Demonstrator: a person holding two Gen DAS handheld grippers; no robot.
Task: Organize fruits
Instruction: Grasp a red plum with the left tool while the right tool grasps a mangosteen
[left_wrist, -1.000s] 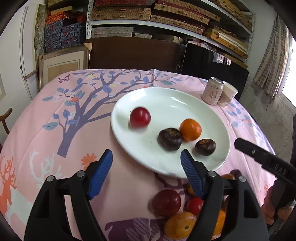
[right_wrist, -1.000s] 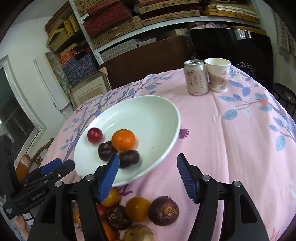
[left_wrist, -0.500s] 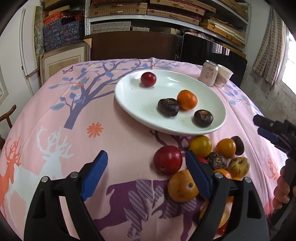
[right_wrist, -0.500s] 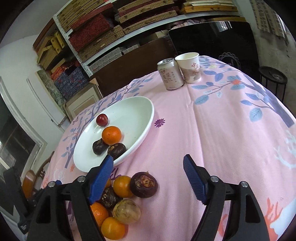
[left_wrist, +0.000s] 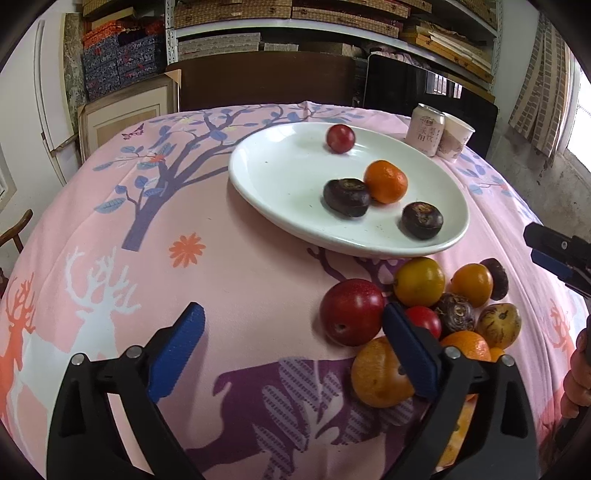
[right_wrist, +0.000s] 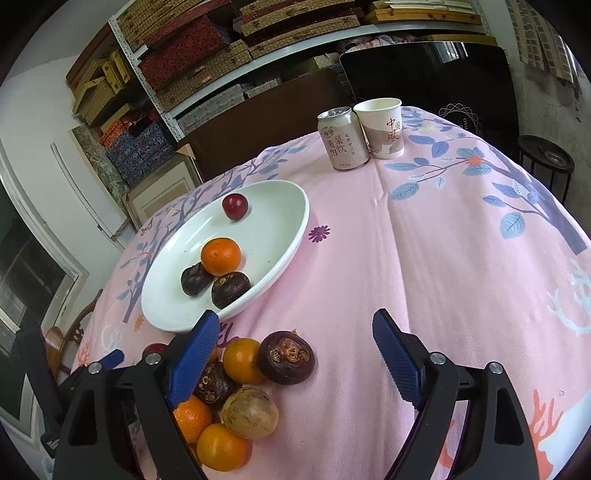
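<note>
A white plate (left_wrist: 280, 173) (right_wrist: 284, 229) holds a red plum (left_wrist: 340, 138), an orange (left_wrist: 386, 181) and two dark water chestnuts (left_wrist: 347, 196). A pile of loose fruit lies on the pink cloth in front of it: a big red plum (left_wrist: 351, 311), oranges (right_wrist: 242, 360), a dark chestnut (right_wrist: 286, 357), a pale passion fruit (right_wrist: 250, 412). My left gripper (left_wrist: 291, 350) is open and empty, its right finger at the pile's left edge. My right gripper (right_wrist: 291, 360) is open and empty, over the pile's right side.
A drink can (right_wrist: 343, 138) and a paper cup (right_wrist: 382, 127) stand at the far side of the table. Shelves with boxes and a dark chair back lie behind. The right gripper's tip (left_wrist: 554, 251) shows at the right edge of the left wrist view.
Both grippers have pulled back and away from the plate toward the near table edge. The loose fruit pile has come into fuller view. Both stay open.
</note>
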